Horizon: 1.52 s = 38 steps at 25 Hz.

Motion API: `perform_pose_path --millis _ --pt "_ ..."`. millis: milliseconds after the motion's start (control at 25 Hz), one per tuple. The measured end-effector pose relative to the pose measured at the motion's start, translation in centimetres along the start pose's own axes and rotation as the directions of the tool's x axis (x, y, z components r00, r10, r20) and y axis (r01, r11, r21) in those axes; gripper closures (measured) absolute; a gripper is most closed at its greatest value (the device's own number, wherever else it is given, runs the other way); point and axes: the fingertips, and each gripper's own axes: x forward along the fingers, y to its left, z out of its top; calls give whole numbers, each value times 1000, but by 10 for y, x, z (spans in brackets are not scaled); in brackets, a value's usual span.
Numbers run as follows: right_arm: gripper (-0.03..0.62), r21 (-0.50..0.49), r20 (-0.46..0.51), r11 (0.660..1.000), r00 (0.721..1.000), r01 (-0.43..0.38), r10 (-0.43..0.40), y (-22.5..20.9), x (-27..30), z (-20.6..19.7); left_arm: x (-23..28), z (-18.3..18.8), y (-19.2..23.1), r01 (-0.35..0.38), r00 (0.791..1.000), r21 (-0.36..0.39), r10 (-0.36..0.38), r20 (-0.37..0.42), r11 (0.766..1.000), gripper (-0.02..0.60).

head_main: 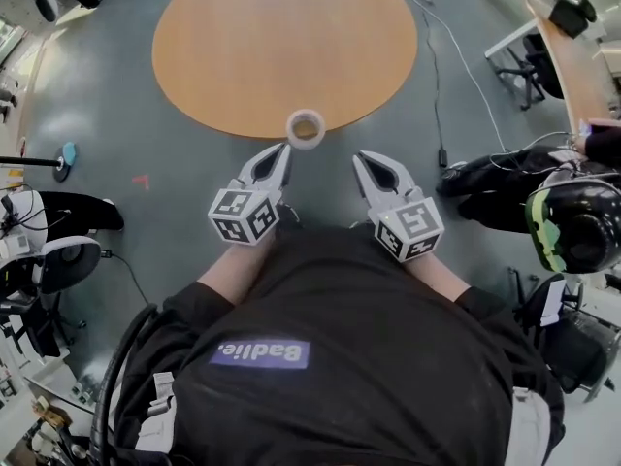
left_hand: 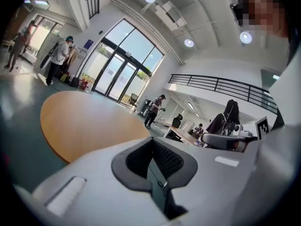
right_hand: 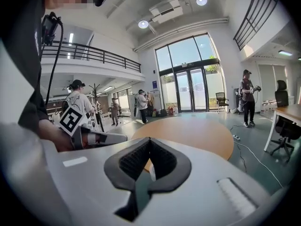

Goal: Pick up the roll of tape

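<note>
The roll of tape (head_main: pixel 306 129) is a pale, off-white ring with a tan inner core. It lies flat with its hole facing up, right at the near edge of the round wooden table (head_main: pixel 281 37). It sits just ahead of your two grippers, between their tips and closer to the left one; the head view does not show whether that tip touches it. Your left gripper (head_main: pixel 282 150) has its jaws pressed together with nothing between them, and your right gripper (head_main: pixel 361 158) is likewise closed tip to tip on nothing. In the left gripper view the gripper's own grey body (left_hand: pixel 151 140) covers the table's near edge, so the roll is hidden there. In the right gripper view a thin pale sliver (right_hand: pixel 151 171) shows through the gap below the meeting tips (right_hand: pixel 149 140); it may be the roll, but too little shows to be sure. The table's far edge is cut off at the top of the head view.
</note>
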Motion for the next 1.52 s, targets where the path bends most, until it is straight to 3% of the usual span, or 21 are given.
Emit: perform_pose_path --millis 160,360,440,600,640,800,920,1040,1360,1520 --pt "589 6 -19 1000 1000 10 -10 -4 15 4 10 -21 20 26 997 -162 -36 -63 987 541" --pt "588 -4 -27 1000 1000 -16 16 -10 25 8 24 -41 40 15 994 -334 -51 -99 943 511" --pt "588 -1 -26 1000 1000 -14 14 -19 25 10 27 -54 47 15 993 -444 -65 -98 896 499" --pt "588 -11 -38 1000 999 -23 23 -28 24 9 35 -79 59 51 993 -647 -111 -51 760 442" --pt "588 -11 -41 1000 999 -22 22 -32 22 8 37 -84 62 55 993 -667 -112 -44 743 430" --pt "587 -7 -57 1000 998 -8 7 -47 17 5 46 -99 78 92 991 -698 -133 -4 710 345" --pt "586 -9 -72 1000 997 -4 3 -55 12 3 50 -106 90 142 988 -761 -143 65 633 254" --pt "586 -14 -89 1000 996 0 -2 -60 8 0 54 -118 105 152 987 -798 -132 91 583 184" --pt "583 -28 -153 1000 988 2 -6 -67 0 -17 74 -159 132 142 988 -854 -126 91 501 54" --pt "582 -33 -185 999 982 20 -25 -72 -6 -25 83 -179 143 133 987 -862 -146 69 489 26"
